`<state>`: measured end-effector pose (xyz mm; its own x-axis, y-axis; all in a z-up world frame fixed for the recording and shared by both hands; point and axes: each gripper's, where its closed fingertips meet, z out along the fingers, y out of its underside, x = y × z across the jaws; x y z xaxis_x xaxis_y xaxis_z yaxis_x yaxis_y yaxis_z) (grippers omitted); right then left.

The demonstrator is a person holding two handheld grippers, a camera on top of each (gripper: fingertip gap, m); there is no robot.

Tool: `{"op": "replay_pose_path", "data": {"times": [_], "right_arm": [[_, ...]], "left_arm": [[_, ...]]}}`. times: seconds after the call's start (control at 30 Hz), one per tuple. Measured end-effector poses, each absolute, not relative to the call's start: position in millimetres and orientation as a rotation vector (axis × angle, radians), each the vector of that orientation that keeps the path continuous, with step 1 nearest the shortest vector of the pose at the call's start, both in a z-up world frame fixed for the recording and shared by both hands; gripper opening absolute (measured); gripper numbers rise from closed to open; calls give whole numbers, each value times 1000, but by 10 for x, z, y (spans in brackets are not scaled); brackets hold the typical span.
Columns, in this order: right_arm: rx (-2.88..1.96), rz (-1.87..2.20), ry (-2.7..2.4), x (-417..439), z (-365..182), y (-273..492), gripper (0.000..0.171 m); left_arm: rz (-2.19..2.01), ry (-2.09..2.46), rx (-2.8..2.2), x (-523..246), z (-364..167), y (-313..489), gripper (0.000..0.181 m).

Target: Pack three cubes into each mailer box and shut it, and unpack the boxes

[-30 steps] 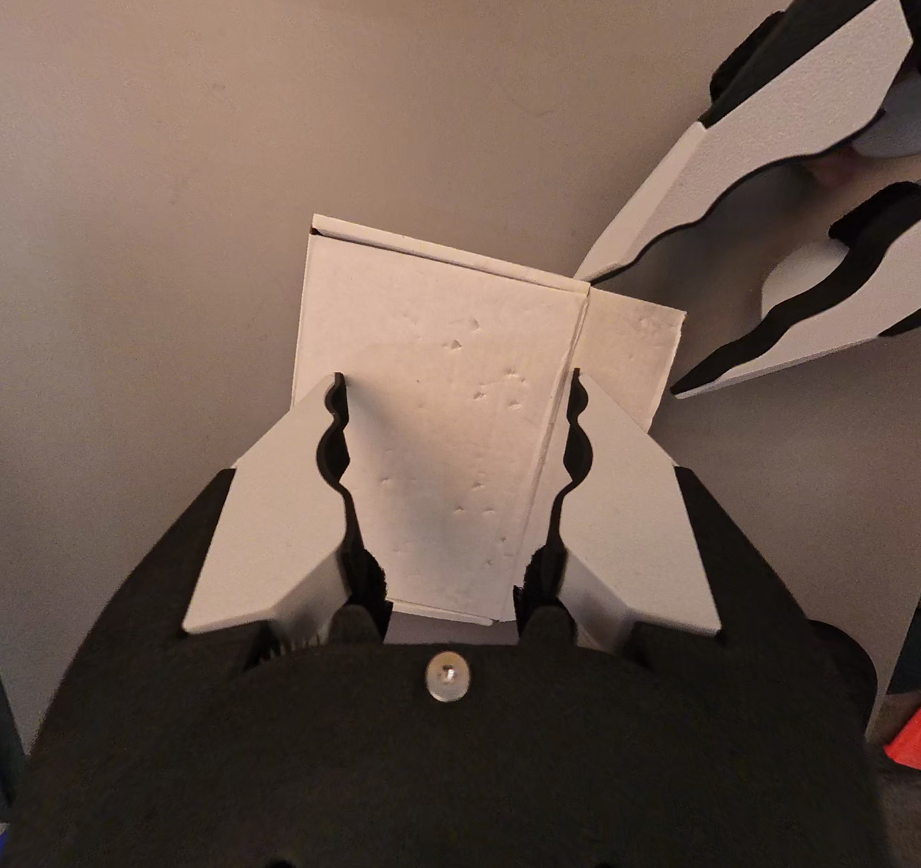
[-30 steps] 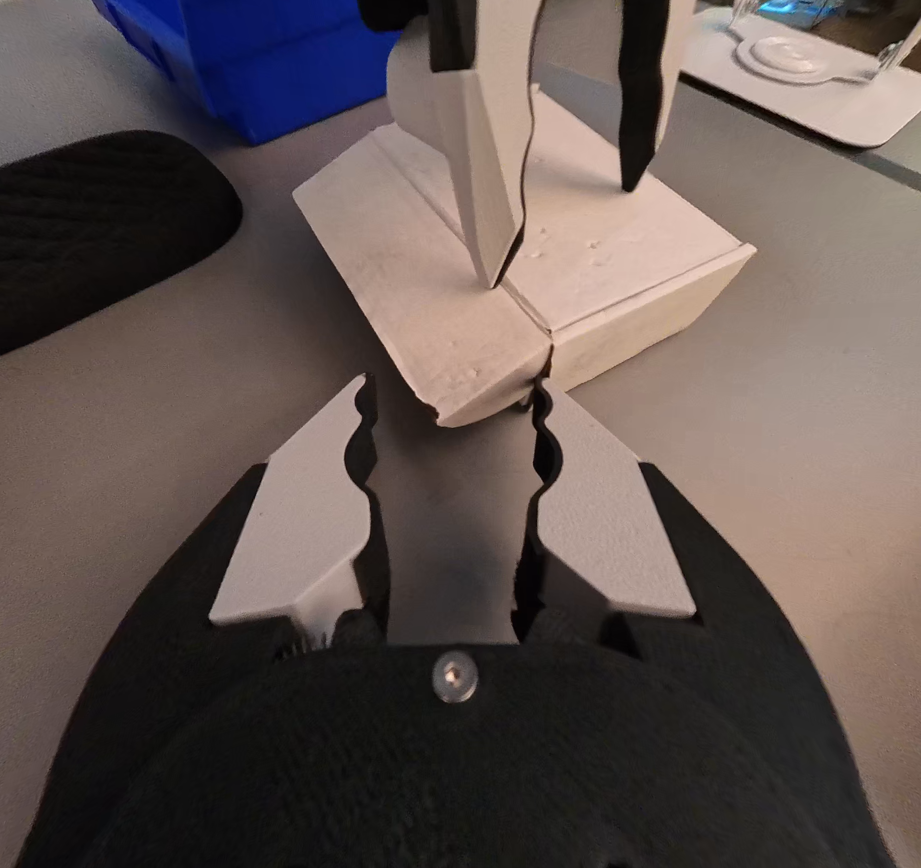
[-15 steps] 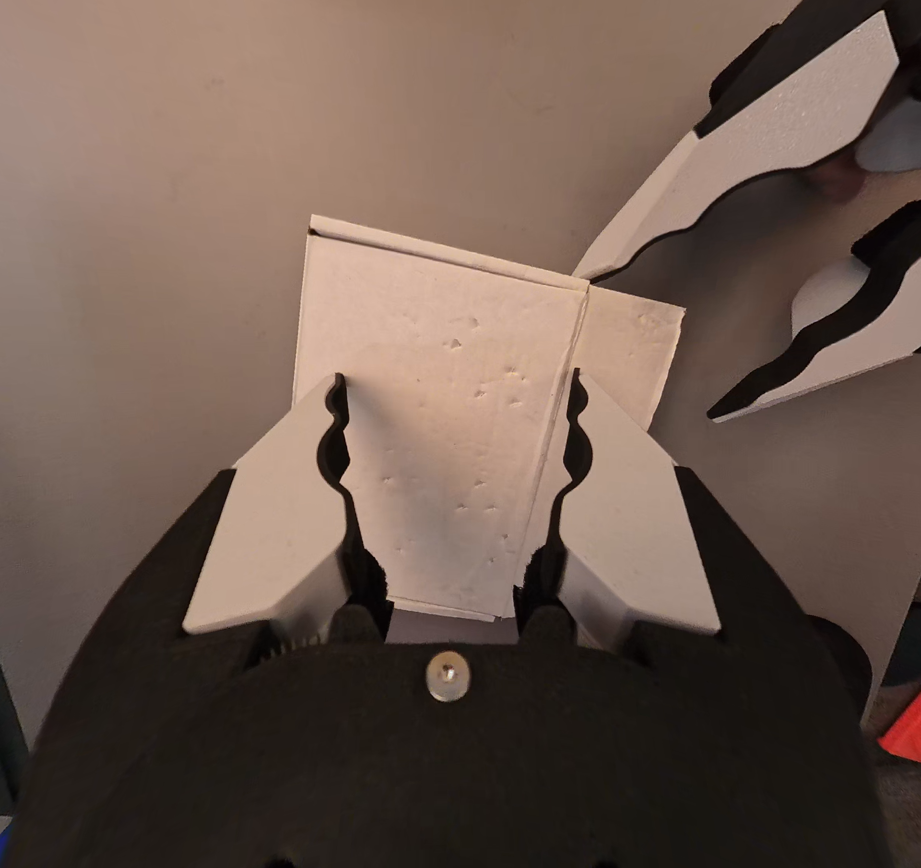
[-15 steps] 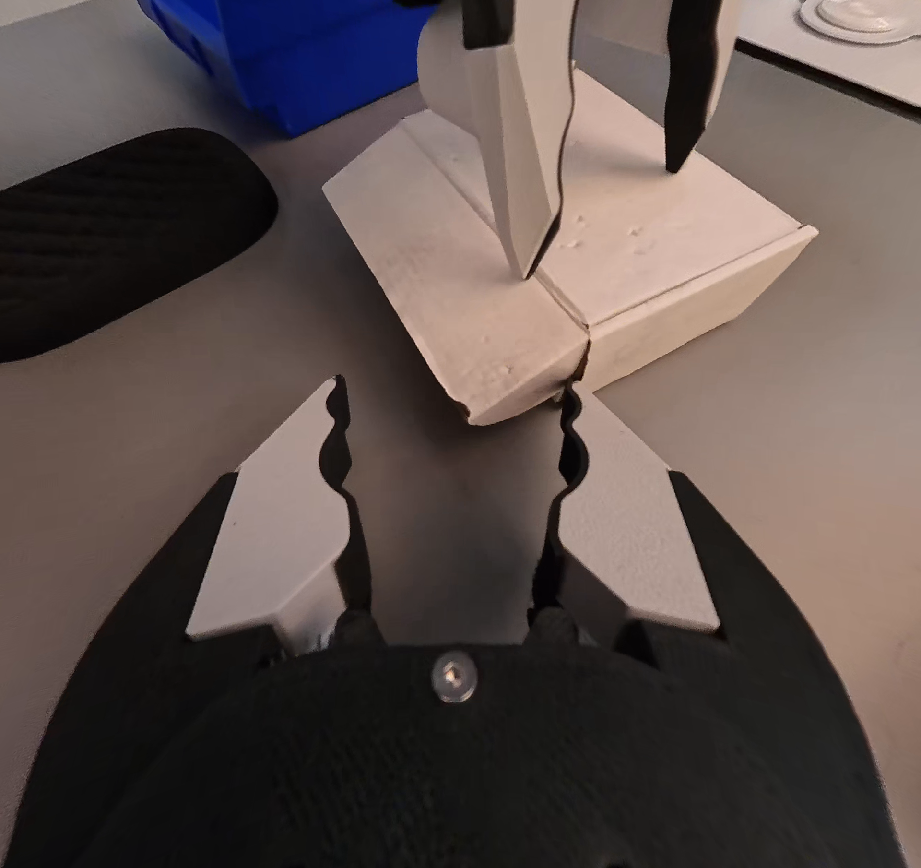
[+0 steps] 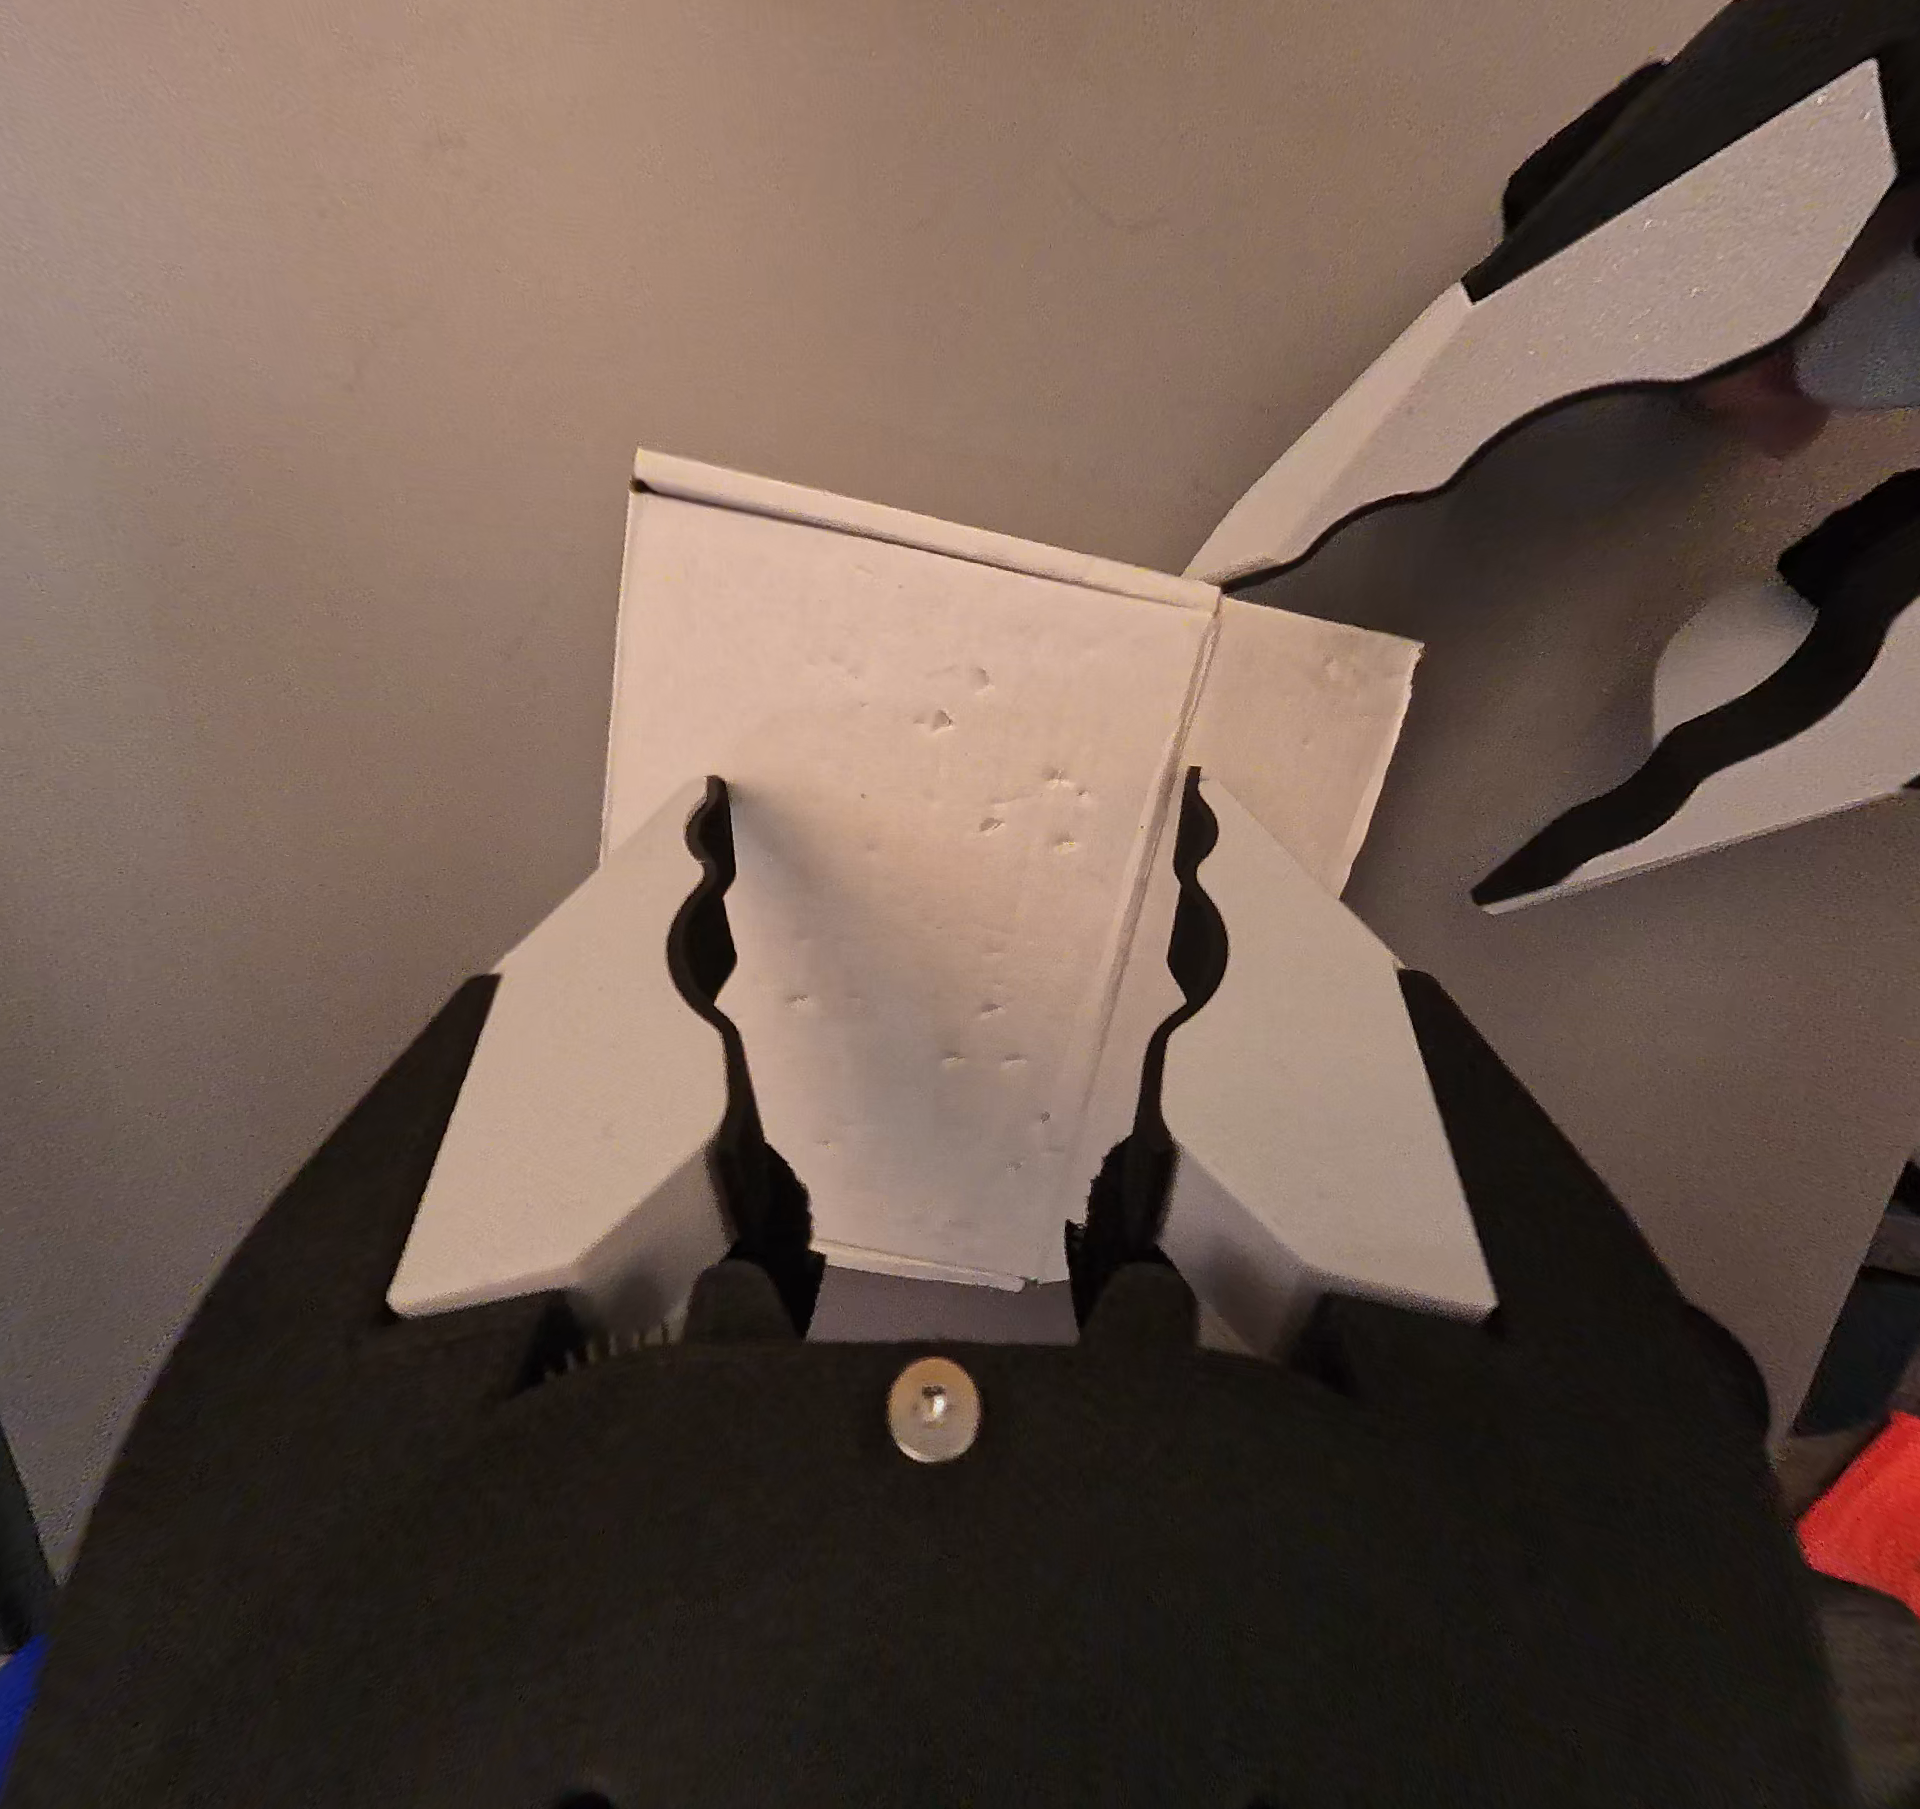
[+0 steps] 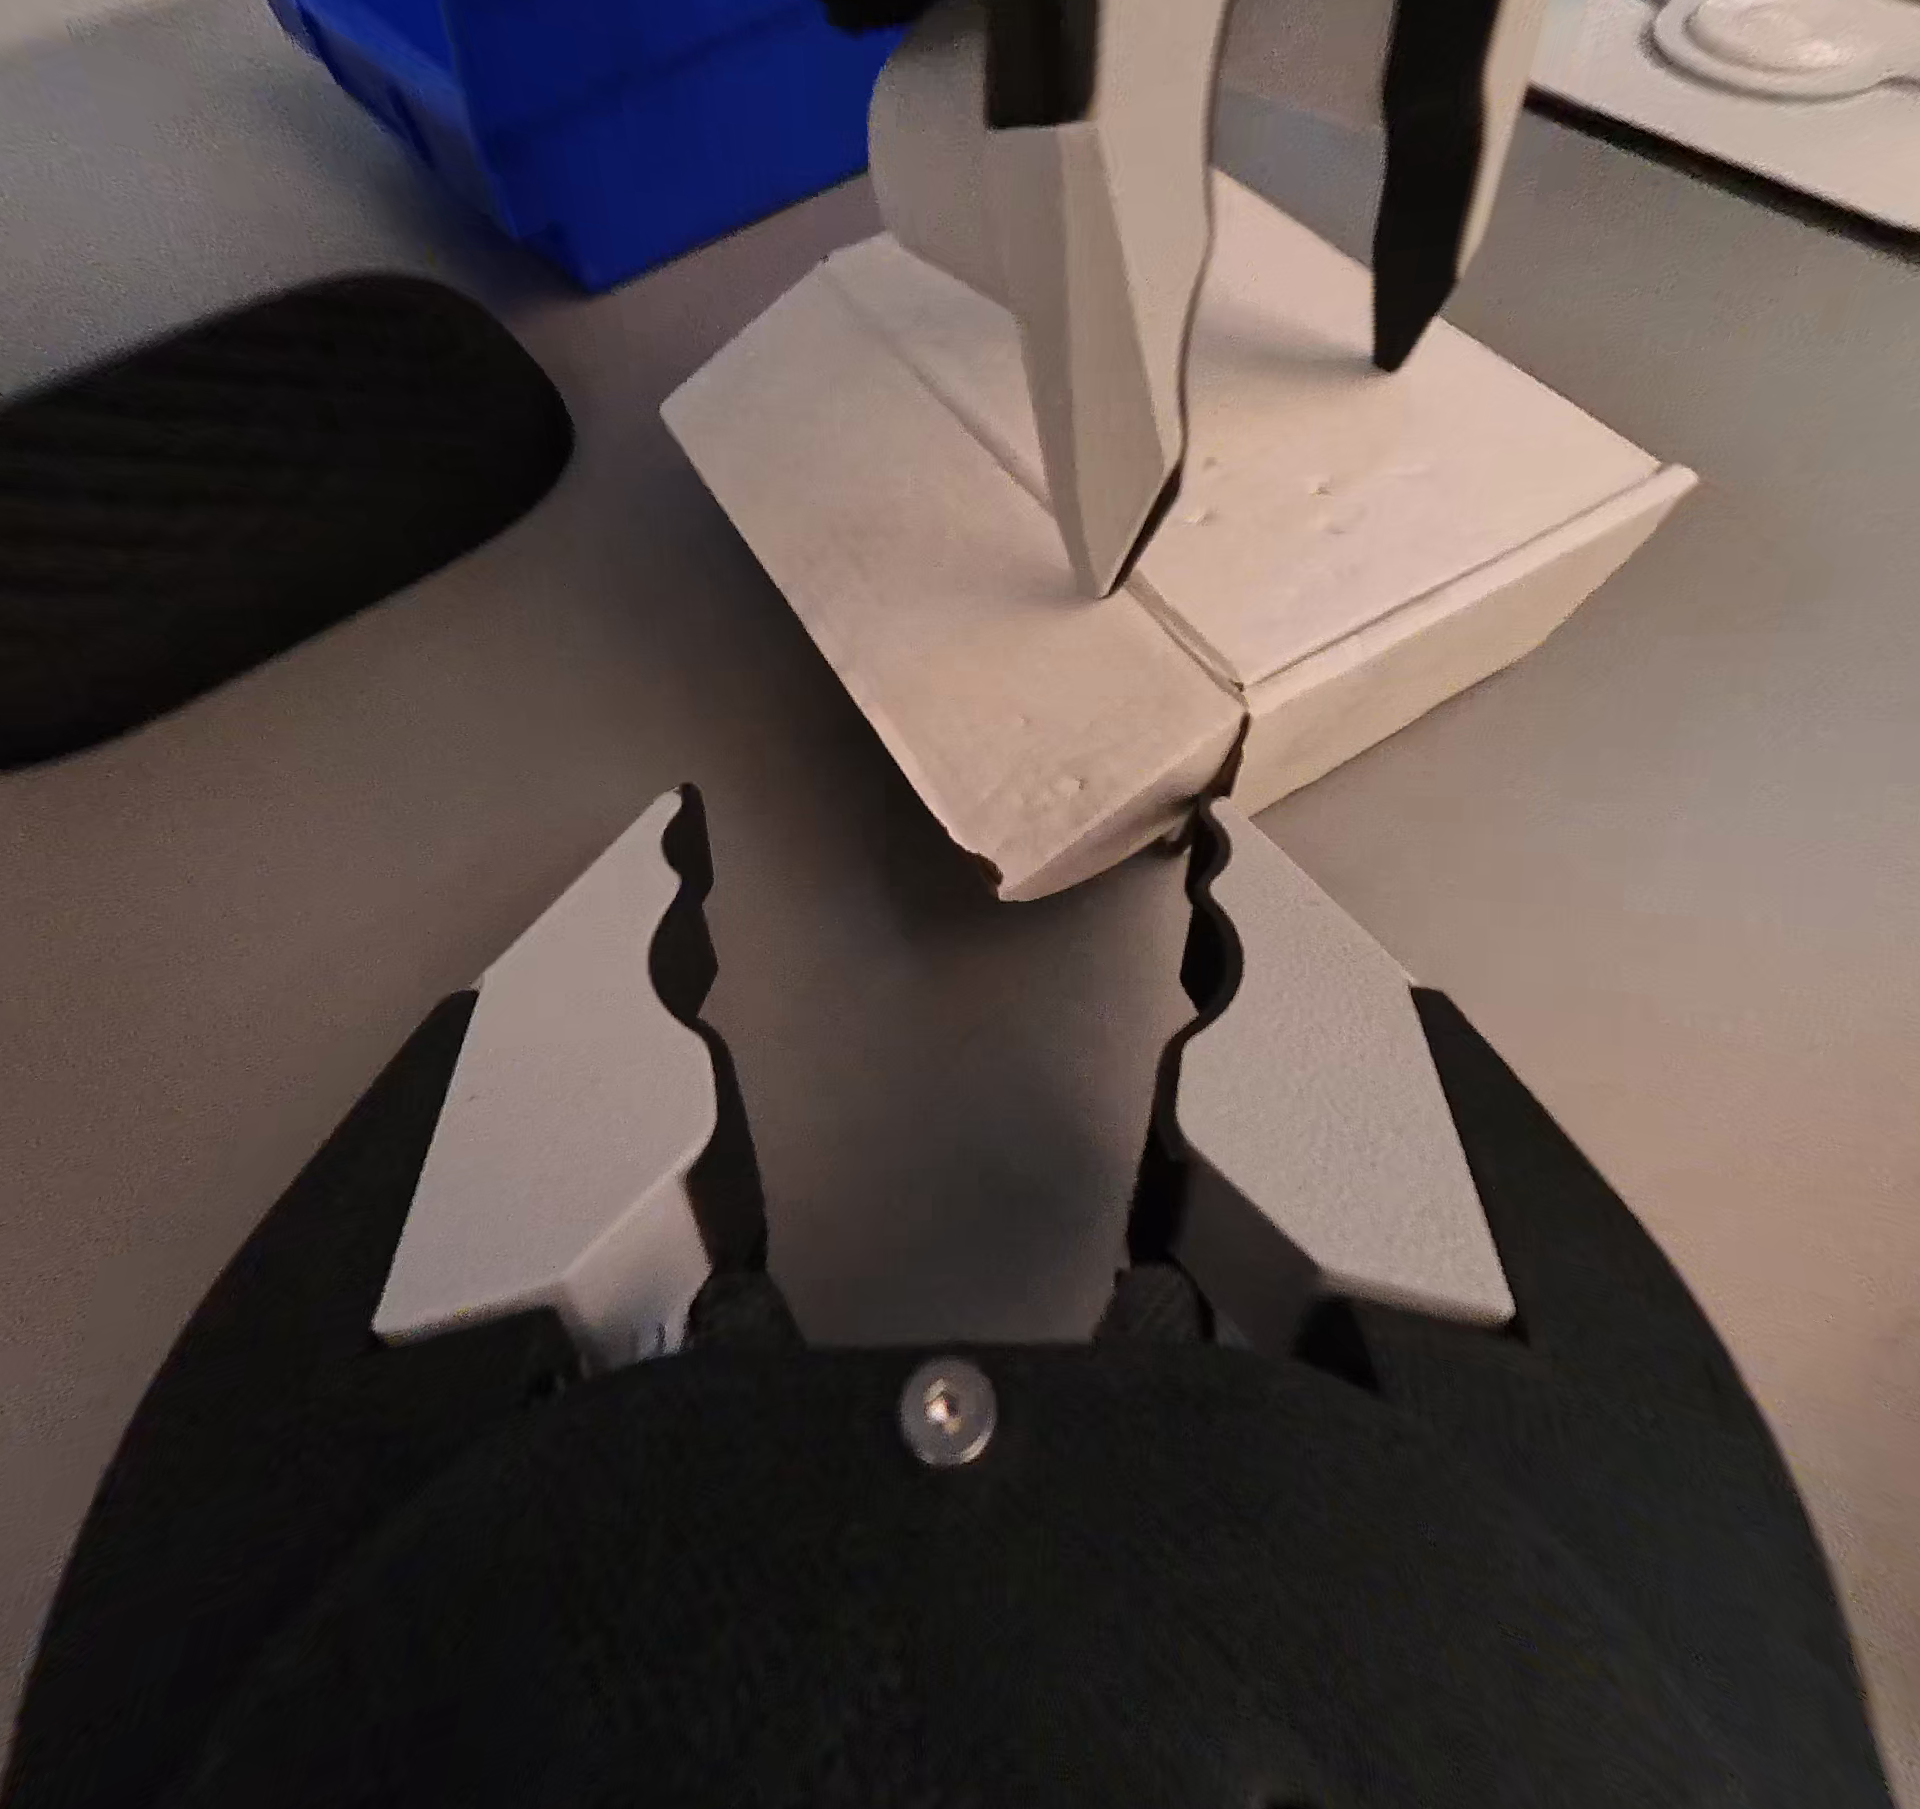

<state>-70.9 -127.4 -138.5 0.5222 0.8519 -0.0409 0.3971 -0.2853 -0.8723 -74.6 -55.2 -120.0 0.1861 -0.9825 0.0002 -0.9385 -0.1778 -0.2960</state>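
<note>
Left hand-held gripper (image 5: 951, 803), fingers spread apart, points down over the shut white cardboard mailer box (image 5: 935, 824) on the grey worktop (image 5: 416, 305); one tip sits at the lid's seam. Right hand-held gripper (image 6: 945, 814), likewise spread and empty, rests low with one fingertip (image 6: 1210, 824) at the box's near corner. Behind stand a blue plastic bin (image 6: 623, 66) and a black fabric pad (image 6: 239, 502).

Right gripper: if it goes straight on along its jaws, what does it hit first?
Probably the near corner of the closed white cardboard mailer box, at its side flap. The open right gripper has one jaw tip about at that corner already; whether it touches is unclear.
</note>
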Motion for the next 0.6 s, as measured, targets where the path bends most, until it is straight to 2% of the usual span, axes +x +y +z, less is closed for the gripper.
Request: {"op": "replay_pose_path", "data": {"times": [0.27,0.47,0.6], "right_arm": [[-1875,469,-991,-322,-1171,-1212,94],[-1836,342,-1049,-253,-1211,-1437,87],[-1755,378,-1113,-515,-1157,-1687,75]], "left_arm": [[-153,1626,-2456,-709,-1210,-610,85],[-126,1260,-2661,-636,-1206,-636,84],[-153,1272,-2644,-622,-1184,-638,77]]}}
